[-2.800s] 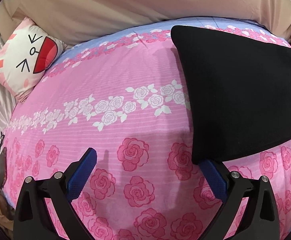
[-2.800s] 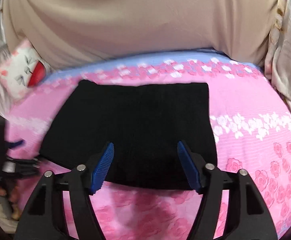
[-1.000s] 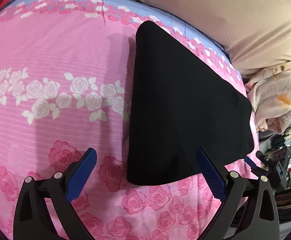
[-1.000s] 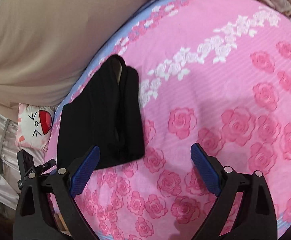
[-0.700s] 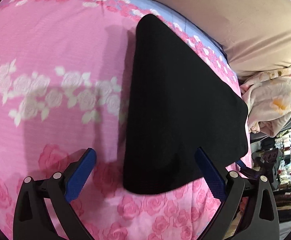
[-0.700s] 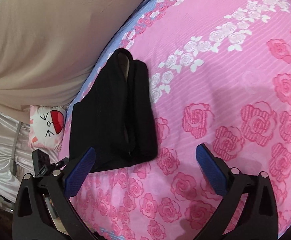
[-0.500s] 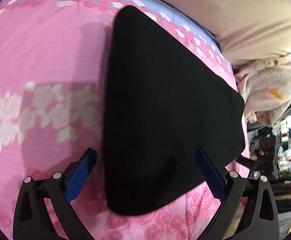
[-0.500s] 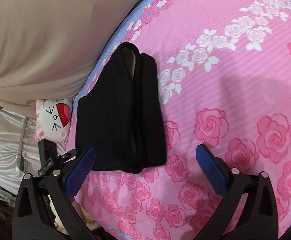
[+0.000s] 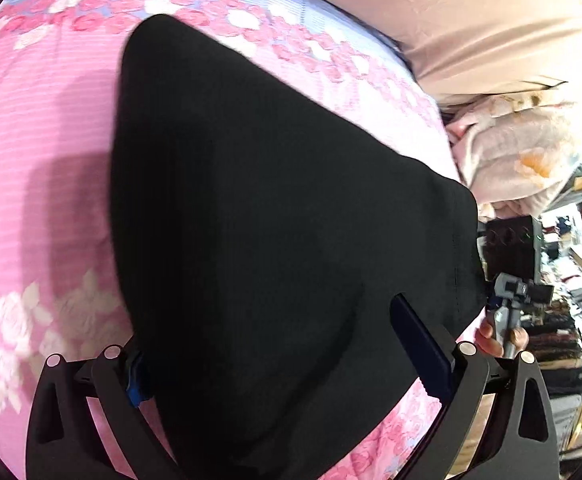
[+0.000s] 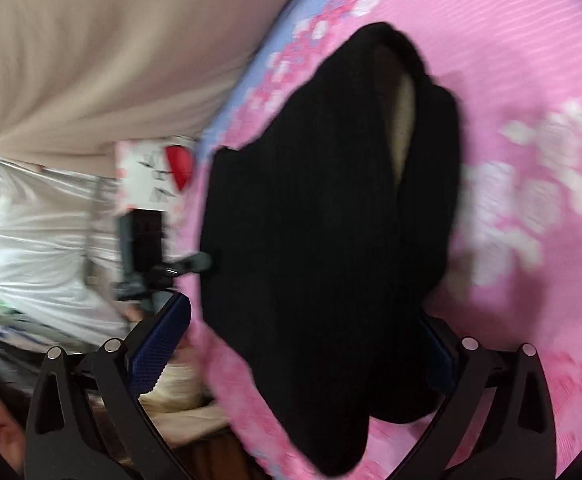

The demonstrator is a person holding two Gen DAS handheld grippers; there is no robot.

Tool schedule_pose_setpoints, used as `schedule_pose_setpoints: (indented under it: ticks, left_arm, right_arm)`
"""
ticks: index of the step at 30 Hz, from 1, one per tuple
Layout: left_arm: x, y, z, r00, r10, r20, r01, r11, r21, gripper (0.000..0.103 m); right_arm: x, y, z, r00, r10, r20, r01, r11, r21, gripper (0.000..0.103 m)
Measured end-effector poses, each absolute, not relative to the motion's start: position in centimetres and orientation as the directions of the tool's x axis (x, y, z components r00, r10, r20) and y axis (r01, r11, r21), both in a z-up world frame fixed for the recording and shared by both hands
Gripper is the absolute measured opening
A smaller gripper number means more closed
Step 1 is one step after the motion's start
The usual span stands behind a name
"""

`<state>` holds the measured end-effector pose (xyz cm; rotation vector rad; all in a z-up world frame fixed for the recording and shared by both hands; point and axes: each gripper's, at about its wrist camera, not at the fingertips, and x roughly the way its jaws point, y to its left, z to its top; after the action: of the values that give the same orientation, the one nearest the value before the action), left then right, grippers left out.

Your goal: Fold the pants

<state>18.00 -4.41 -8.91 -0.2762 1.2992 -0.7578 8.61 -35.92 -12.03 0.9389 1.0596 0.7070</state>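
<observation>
The black pants [image 9: 275, 240] are seen lying folded into a compact bundle on the pink rose-patterned bedspread [image 9: 39, 152], near its blue-edged border. The left gripper [image 9: 279, 344] is held spread wide at one end of the pants, the fabric lying between its blue pads [image 9: 419, 344], one pad partly hidden behind the cloth. The right gripper [image 10: 299, 344] is likewise spread wide at the opposite end, where the layered folds of the pants [image 10: 331, 240] and a pale lining are shown. Whether either gripper touches the cloth cannot be told. A cartoon-face pillow [image 10: 151, 176] is seen beyond the pants, off the bedspread [image 10: 531, 92]; a crumpled pale blanket [image 9: 523, 152] lies beside the bedspread's far corner
</observation>
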Motion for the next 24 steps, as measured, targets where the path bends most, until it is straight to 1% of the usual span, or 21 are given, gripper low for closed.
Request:
schedule_pose_setpoints:
  ticks: [4,6,9,10,11,12,13,14,15,16,18,20,21,22,23,24]
  left_arm:
    - [18.0,-6.1,-8.8,0.093,-0.615,-0.783,0.410,0.740,-0.533,0.097]
    - [18.2,-6.5,-8.8,0.082,-0.633,-0.769,0.435,0.717,-0.544,0.097]
    - [18.6,-6.5,-9.0,0.076,-0.644,-0.761,0.426,0.711,-0.560,0.097]
    - [18.8,-6.5,-9.1,0.075,-0.651,-0.756,0.425,0.706,-0.566,0.094]
    - [18.8,-6.1,-9.1,0.089,-0.647,-0.758,0.415,0.716,-0.562,0.079]
    - [18.9,-5.7,-9.2,0.103,-0.629,-0.770,0.412,0.732,-0.543,0.070]
    - [19.2,-5.4,-9.2,0.110,-0.622,-0.775,0.405,0.740,-0.537,0.055]
    - [19.5,-4.5,-9.2,0.097,-0.648,-0.755,0.393,0.722,-0.569,0.047]
    - [19.7,-3.9,-9.3,0.084,-0.670,-0.737,0.386,0.704,-0.596,0.045]
    - [19.8,-3.6,-9.2,0.080,-0.680,-0.729,0.385,0.696,-0.606,0.042]
    - [19.3,-3.6,-8.8,0.102,-0.667,-0.738,0.398,0.707,-0.585,0.038]
    - [18.9,-3.7,-7.9,0.122,-0.661,-0.741,0.409,0.713,-0.569,0.034]
    - [18.6,-3.3,-7.4,0.120,-0.672,-0.731,0.412,0.704,-0.579,0.033]
    - [18.3,-2.9,-6.8,0.115,-0.686,-0.719,0.416,0.690,-0.592,0.029]
    - [17.5,-2.0,-5.9,0.099,-0.709,-0.698,0.414,0.667,-0.619,0.026]
    - [16.7,-1.1,-5.3,0.083,-0.729,-0.680,0.410,0.647,-0.643,0.025]
  right_arm:
    - [9.9,-34.5,-11.8,0.329,0.848,-0.415,-0.072,0.460,0.885,0.098]
    - [10.4,-33.8,-11.7,0.337,0.834,-0.436,-0.067,0.483,0.873,0.098]
    - [10.1,-33.3,-11.7,0.359,0.808,-0.467,-0.053,0.517,0.854,0.098]
    - [9.9,-33.3,-11.7,0.370,0.795,-0.481,-0.048,0.533,0.845,0.097]
    - [9.5,-33.3,-11.7,0.381,0.773,-0.508,-0.037,0.562,0.827,0.086]
    - [9.1,-33.4,-11.7,0.393,0.745,-0.538,-0.021,0.593,0.805,0.067]
    - [8.5,-33.9,-11.7,0.409,0.719,-0.562,0.004,0.615,0.789,0.056]
    - [7.9,-34.3,-11.8,0.420,0.725,-0.545,0.010,0.597,0.802,0.048]
    - [7.2,-34.4,-11.7,0.437,0.719,-0.540,0.014,0.595,0.804,0.044]
    - [6.8,-34.3,-11.6,0.444,0.712,-0.544,0.015,0.601,0.799,0.044]
    - [5.9,-33.7,-10.6,0.470,0.686,-0.556,0.004,0.628,0.778,0.042]
    - [4.9,-33.1,-9.4,0.489,0.692,-0.531,-0.014,0.615,0.788,0.039]
    - [4.5,-33.0,-8.9,0.496,0.696,-0.520,-0.022,0.609,0.793,0.038]
    - [3.6,-32.8,-8.0,0.499,0.703,-0.506,-0.038,0.601,0.798,0.038]
    - [2.5,-32.6,-7.2,0.501,0.711,-0.494,-0.048,0.592,0.804,0.038]
    - [1.7,-32.5,-6.9,0.500,0.716,-0.487,-0.049,0.585,0.809,0.038]
